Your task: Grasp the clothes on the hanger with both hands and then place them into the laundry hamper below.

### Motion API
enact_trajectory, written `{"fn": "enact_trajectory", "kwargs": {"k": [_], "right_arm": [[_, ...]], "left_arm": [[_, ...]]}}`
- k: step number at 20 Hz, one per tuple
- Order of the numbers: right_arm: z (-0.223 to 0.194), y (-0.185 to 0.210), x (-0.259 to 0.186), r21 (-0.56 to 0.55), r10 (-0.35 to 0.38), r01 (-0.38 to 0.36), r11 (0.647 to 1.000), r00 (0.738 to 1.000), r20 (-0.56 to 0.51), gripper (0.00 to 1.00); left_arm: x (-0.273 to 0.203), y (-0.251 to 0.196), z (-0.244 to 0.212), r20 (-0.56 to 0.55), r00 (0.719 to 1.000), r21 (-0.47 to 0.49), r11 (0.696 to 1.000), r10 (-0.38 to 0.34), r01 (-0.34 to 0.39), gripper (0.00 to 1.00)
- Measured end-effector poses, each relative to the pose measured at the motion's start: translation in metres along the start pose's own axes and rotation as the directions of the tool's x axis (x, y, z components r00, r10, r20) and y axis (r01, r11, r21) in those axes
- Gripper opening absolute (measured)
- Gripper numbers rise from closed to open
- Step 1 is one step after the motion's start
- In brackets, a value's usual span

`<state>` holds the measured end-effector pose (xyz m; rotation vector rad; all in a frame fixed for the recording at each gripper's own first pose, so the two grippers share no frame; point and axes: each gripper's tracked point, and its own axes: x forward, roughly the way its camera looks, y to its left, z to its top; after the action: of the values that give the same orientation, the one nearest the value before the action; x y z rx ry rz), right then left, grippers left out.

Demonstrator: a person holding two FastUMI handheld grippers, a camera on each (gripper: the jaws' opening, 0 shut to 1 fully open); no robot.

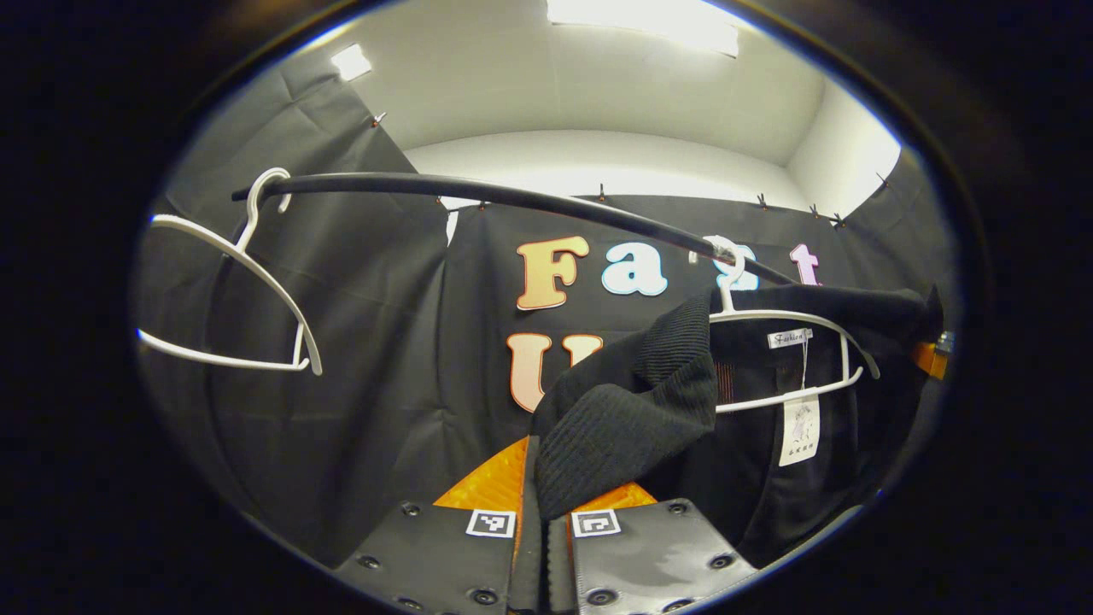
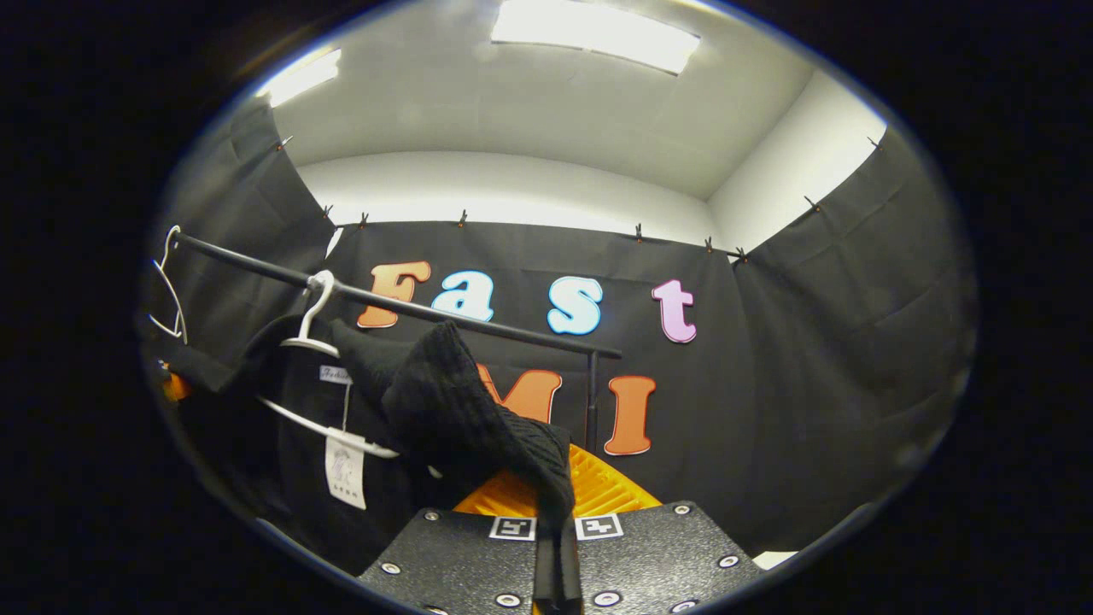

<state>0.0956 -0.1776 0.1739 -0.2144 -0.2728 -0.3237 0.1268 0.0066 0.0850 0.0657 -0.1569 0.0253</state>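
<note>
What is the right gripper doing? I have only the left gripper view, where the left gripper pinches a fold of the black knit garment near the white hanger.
Observer: In the right gripper view, the right gripper is shut on another fold of the black knit garment. The fabric runs down between its fingers.
Operator: My view loses the rail behind the garment. Where does it go?
Observer: The rail carries on to the right past the garment and ends at an upright post, in front of the booth's back wall.
</note>
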Motion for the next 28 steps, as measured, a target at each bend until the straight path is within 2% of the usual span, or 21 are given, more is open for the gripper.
{"fn": "enact_trajectory", "kwargs": {"k": [3,5,8,10,13,15,17,18,21,24,25,28], "right_arm": [[0.023,-0.008,0.035,-0.051,-0.011,0.013,0.999,0.999,0.035,0.02],[0.018,-0.007,0.058,-0.082,-0.006,0.008,0.997,1.000,0.028,0.02],[-0.028,0.001,0.084,-0.117,0.015,-0.021,0.993,0.999,-0.050,0.02],[-0.063,0.011,0.084,-0.114,0.034,-0.044,0.992,0.995,-0.096,0.02],[-0.104,0.036,0.064,-0.070,0.076,-0.087,0.994,0.985,-0.153,0.02],[-0.115,0.056,0.044,-0.046,0.109,-0.117,0.992,0.981,-0.161,0.02],[-0.114,0.082,0.026,-0.017,0.152,-0.157,0.987,0.976,-0.158,0.02],[-0.113,0.095,0.015,-0.001,0.178,-0.181,0.983,0.972,-0.156,0.02],[-0.103,0.128,-0.008,0.030,0.247,-0.245,0.969,0.958,-0.144,0.02],[-0.094,0.149,-0.025,0.063,0.291,-0.285,0.956,0.948,-0.130,0.02],[-0.093,0.153,-0.030,0.074,0.301,-0.293,0.953,0.945,-0.130,0.10],[-0.089,0.164,-0.039,0.106,0.324,-0.312,0.944,0.938,-0.126,0.10]], "left_arm": [[0.001,0.000,0.007,0.012,1.000,0.006,1.000,0.000,0.000,0.10],[0.002,0.001,0.008,0.019,1.000,0.000,1.000,0.006,-0.006,0.10],[0.002,0.001,0.010,0.019,1.000,-0.018,1.000,0.016,-0.016,0.10],[0.002,0.005,0.012,0.023,0.999,-0.017,1.000,0.022,-0.022,0.13],[0.004,0.006,0.012,0.020,0.999,-0.016,0.999,0.038,-0.038,0.10],[0.006,0.007,0.012,0.015,0.999,-0.058,0.997,0.049,-0.048,0.10],[0.028,0.026,0.014,0.025,0.996,-0.064,0.994,0.091,-0.089,0.11],[0.041,0.039,0.016,0.030,0.992,-0.052,0.992,0.120,-0.118,0.14],[0.071,0.077,0.015,0.023,0.979,-0.044,0.979,0.200,-0.199,0.10],[0.080,0.110,0.005,-0.009,0.967,-0.044,0.967,0.253,-0.253,0.11],[0.081,0.119,0.002,-0.011,0.965,-0.024,0.964,0.264,-0.264,0.11],[0.078,0.134,-0.016,-0.038,0.956,0.015,0.956,0.292,-0.292,0.10]]}}
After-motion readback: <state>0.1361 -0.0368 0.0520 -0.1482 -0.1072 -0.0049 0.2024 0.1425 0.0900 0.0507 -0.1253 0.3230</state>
